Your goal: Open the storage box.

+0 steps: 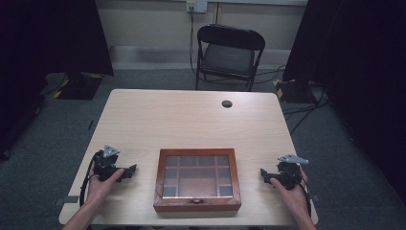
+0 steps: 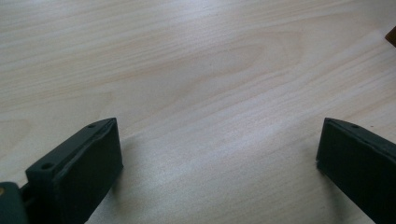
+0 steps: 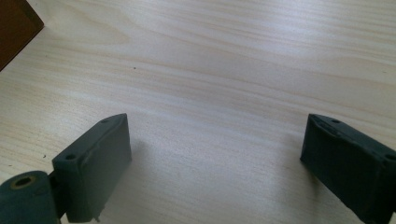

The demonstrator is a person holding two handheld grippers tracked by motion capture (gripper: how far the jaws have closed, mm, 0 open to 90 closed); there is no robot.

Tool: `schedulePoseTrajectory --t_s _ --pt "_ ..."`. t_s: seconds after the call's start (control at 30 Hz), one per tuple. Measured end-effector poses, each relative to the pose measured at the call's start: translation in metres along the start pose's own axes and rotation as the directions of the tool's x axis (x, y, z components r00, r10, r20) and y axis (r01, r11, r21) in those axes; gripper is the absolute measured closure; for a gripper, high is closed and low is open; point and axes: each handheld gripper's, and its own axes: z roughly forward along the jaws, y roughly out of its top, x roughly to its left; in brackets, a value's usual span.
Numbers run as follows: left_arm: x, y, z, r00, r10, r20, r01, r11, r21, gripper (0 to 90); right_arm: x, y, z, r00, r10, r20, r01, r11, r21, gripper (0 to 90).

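The brown wooden box with a glass-paned lid (image 1: 197, 179) is sitting closed at the near middle of the pale wooden surface (image 1: 191, 120). The left claw (image 1: 128, 171) and right claw (image 1: 265, 174) are resting released and empty either side. Both should be approaching level, meeting the lid's front edge together.

The left gripper (image 2: 219, 154) hangs low over the pale wooden table (image 2: 196, 70), its two black jaws set wide apart with nothing but bare wood grain between them. A brown corner of the wooden box (image 2: 391, 36) peeks in at the right edge
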Motion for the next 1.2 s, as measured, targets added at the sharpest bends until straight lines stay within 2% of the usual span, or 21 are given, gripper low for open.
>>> schedulePoseTrajectory --t_s 0.3,0.37,0.4,0.43,0.47,0.5,0.53,0.57,0.63,0.7,0.83,0.97,1.0,1.03,1.1,1.13,1.17,1.2 --pt "0.0 0.001 0.0 1.0 0.009 -0.003 -0.009 1.0 0.003 0.0 0.0 0.0 0.0 1.0 0.0 -0.003 0.0 1.0 0.001 7.5" --pt "0.0 0.002 -0.001 1.0 0.006 0.001 -0.006 1.0 0.004 6.1 0.0 0.0 0.0 1.0 0.0 -0.003 0.0 1.0 0.001 7.5" --pt "-0.001 0.003 -0.004 0.9999 -0.009 -0.006 0.009 0.9999 -0.009 14.4 0.0 0.0 0.0 1.0 -0.001 -0.003 0.001 1.0 0.0 7.5" --pt "-0.001 0.003 -0.004 0.9999 -0.009 -0.006 0.009 0.9999 -0.009 18.8 0.0 0.0 0.0 1.0 -0.001 -0.003 0.001 1.0 0.0 7.5" --pt "0.0 0.004 -0.006 0.9991 -0.025 0.034 0.025 0.9997 0.001 17.0 0.0 0.0 0.0 1.0 -0.002 -0.005 0.002 1.0 0.0 7.5" --pt "0.0 0.004 -0.006 0.9991 -0.025 0.034 0.025 0.9997 0.001 15.6 0.0 0.0 0.0 1.0 -0.002 -0.005 0.002 1.0 0.0 7.5" --pt "0.0 0.006 -0.007 0.9977 -0.029 0.061 0.028 0.9996 0.01 15.6 0.0 0.0 0.0 1.0 -0.003 -0.005 0.003 1.0 0.0 7.5" --pt "-0.001 0.006 -0.007 0.9974 -0.027 0.067 0.027 0.9996 0.005 16.2 0.0 0.0 0.0 1.0 -0.003 -0.006 0.003 1.0 0.001 7.5" --pt "-0.005 0.009 -0.01 0.9984 0.003 0.057 -0.002 0.9998 -0.017 16.3 -0.001 0.001 0.001 1.0 -0.005 -0.007 0.005 1.0 0.0 7.5" --pt "-0.009 0.012 -0.013 0.9957 0.012 0.092 -0.009 0.9994 -0.034 17.0 -0.001 0.001 0.001 0.9999 -0.007 -0.008 0.007 1.0 0.0 7.5" --pt "-0.02 0.016 -0.02 0.9923 0.047 0.114 -0.04 0.9975 -0.059 19.7 -0.001 0.001 0.001 0.9999 -0.007 -0.008 0.007 1.0 0.001 7.5" --pt "-0.032 0.02 -0.027 0.9795 0.067 0.19 -0.052 0.9955 -0.079 22.9 -0.001 0.001 0.001 0.9999 -0.008 -0.01 0.008 1.0 0.001 7.5" --pt "-0.035 0.021 -0.029 0.9717 0.06 0.228 -0.041 0.9953 -0.087 23.4 -0.001 0.001 0.001 0.9999 -0.008 -0.01 0.008 1.0 0.001 7.5" --pt "-0.041 0.023 -0.033 0.9468 0.036 0.32 -0.001 0.9942 -0.108 24.4 -0.001 0.001 0.001 0.9999 -0.006 -0.01 0.006 1.0 0.002 7.5" --pt "-0.046 0.024 -0.035 0.9458 0.049 0.321 -0.011 0.9931 -0.117 26.4 -0.001 0.001 0.001 0.9999 -0.005 -0.009 0.005 1.0 0.002 7.5" --pt "-0.051 0.026 -0.038 0.9462 0.077 0.314 -0.041 0.9919 -0.121 27.8 -0.001 0.001 0.001 0.9999 -0.007 -0.01 0.007 1.0 0.002 7.5" --pt "-0.054 0.027 -0.039 0.9421 0.085 0.324 -0.048 0.9916 -0.12 27.8 -0.001 0.001 0.001 0.9999 -0.006 -0.009 0.006 1.0 0.002 7.5" --pt "-0.059 0.028 -0.04 0.9342 0.094 0.344 -0.055 0.9912 -0.121 27.9 -0.001 0.001 0.001 0.9999 -0.006 -0.009 0.006 1.0 0.002 7.5"
